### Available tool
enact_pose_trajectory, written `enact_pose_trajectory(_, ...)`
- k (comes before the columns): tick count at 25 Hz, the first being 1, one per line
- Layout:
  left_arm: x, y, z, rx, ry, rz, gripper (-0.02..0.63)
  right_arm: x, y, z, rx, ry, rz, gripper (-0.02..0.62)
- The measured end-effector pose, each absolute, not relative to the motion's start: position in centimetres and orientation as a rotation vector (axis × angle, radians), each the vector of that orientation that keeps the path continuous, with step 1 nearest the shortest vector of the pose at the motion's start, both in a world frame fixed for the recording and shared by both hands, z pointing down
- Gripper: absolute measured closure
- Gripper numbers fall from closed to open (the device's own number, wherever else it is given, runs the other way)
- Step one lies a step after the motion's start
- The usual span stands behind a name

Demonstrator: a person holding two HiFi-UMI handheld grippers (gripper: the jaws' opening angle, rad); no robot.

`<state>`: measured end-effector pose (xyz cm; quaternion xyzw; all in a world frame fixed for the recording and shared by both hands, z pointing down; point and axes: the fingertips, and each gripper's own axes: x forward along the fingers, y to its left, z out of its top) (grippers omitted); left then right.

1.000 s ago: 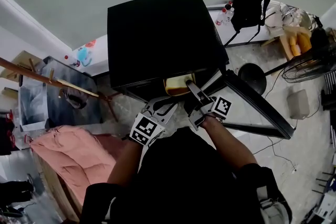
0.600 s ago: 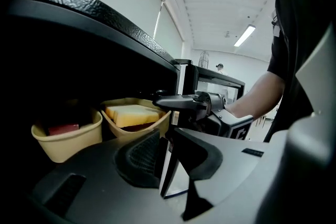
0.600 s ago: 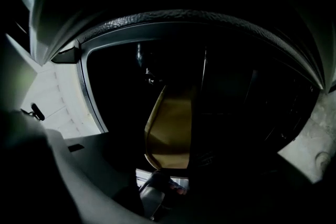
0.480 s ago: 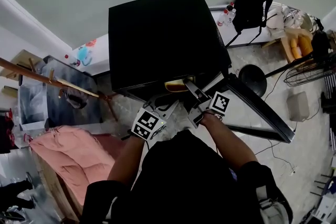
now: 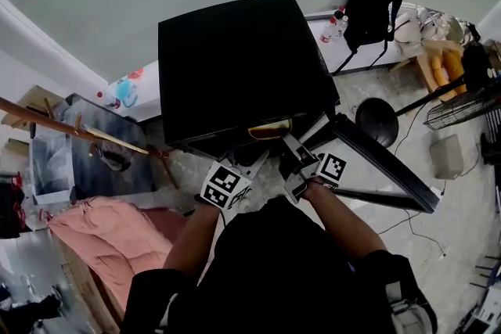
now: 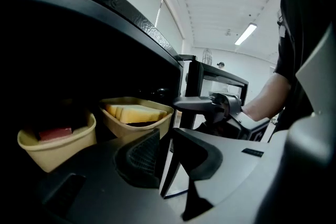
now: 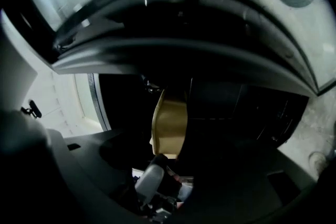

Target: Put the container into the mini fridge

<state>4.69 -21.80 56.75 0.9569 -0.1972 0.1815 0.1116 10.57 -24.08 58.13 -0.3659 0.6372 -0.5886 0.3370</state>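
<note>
Black mini fridge point(image 5: 235, 66): box cabinet with a flat top, its front mouth facing the person. The top front edge overhangs a dark interior. Door point(image 5: 383, 164): swung well out to the fridge's right, so the mouth is unobstructed from the front.

Container point(image 6: 137, 115): tan tub holding pale yellow slices, upright inside the fridge just behind the front lip. In the head view only a strip of it shows under the fridge's top edge.

Second tub point(image 6: 55, 141): the same tan with a red block in it, inside the fridge just beside the container, with a dark gap between the two.

Right gripper point(image 7: 168, 159): at the fridge mouth on the door side, pointing into the cabinet. Its jaws are spread wide and have just been opening. The container stands ahead in line with the gap, and no pad presses on it. In the left gripper view one jaw tip reaches the container's near rim, but contact there cannot be told.

Left gripper point(image 6: 165, 150): in front of the fridge mouth, on the side away from the door. Its jaws are nearly together with a thin slit between them and nothing in it.

Floor point(image 5: 188, 164): pale strip before the fridge, open between the door and a wooden pole point(image 5: 78, 127) to the fridge's left.
</note>
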Motion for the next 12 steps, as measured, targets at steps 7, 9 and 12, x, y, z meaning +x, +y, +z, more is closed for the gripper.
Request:
enact_pose_trajectory(7,5.3,-23.8,56.6,2.765,-0.619,0.466,0.515,12.4,-22.4,58.4,-1.007,1.651,-1.509,0.358)
enact_pose_trajectory(9,5.5,-24.2,56.7,2.771,-0.624,0.473,0.515,12.7,-22.1,58.0,-1.009,1.667,-1.500,0.367)
enact_pose_trajectory(12,6.2,-24.5,57.1,2.793,-0.604,0.506,0.515,12.7,-21.6,57.3,-0.999,1.688,-1.479,0.379)
